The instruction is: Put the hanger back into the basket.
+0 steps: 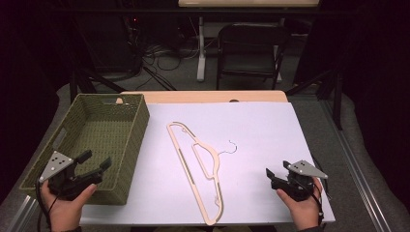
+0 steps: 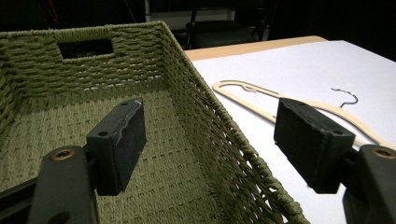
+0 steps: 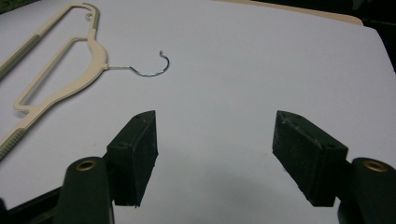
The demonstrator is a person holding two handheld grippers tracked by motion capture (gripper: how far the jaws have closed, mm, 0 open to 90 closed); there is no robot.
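Observation:
A cream plastic hanger point(image 1: 199, 169) with a metal hook point(image 1: 232, 146) lies flat on the white table top point(image 1: 261, 135), its hook toward the right. A green woven basket point(image 1: 123, 145) stands at the left, with nothing inside it. My left gripper point(image 1: 95, 161) hangs open over the basket's near right corner, jaws wide and holding nothing; in the left gripper view the basket wall point(image 2: 219, 135) runs between its jaws. My right gripper point(image 1: 277, 170) is open above the bare table, right of the hanger point(image 3: 60, 70), whose hook point(image 3: 152, 67) lies ahead of its left jaw.
The table's far edge shows a strip of bare wood point(image 1: 203, 96). Beyond it stand a black folding chair point(image 1: 249, 53) and a white table leg point(image 1: 200, 48) among floor cables. Dark tripod legs point(image 1: 92, 79) flank the table.

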